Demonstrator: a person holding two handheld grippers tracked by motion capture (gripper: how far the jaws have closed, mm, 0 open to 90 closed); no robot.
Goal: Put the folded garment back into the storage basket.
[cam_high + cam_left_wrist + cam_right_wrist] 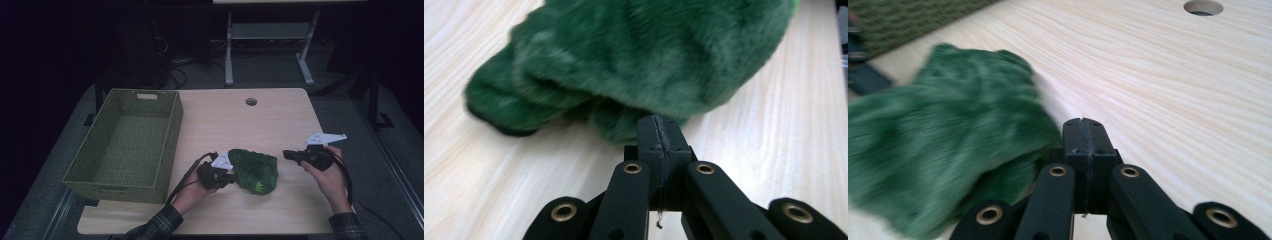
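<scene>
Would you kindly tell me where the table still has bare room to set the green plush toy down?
Bare wood runs from the green plush toy back to the cable hole, and along the table's near edge. It is crowded between the left gripper and right gripper. The woven basket looks empty too.

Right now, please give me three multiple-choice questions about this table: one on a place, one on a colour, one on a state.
1. Where does the basket stand?
A. at the table's left side
B. at its right side
C. on the plush toy

2. What colour is the plush toy?
A. red
B. green
C. white

3. How do the right gripper jaws stand?
A. wide open
B. shut together
C. clamped on the basket

Answers: 1 A, the high view shows it left of the toy; 2 B, its fur is dark green; 3 B, no gap shows between them.
</scene>
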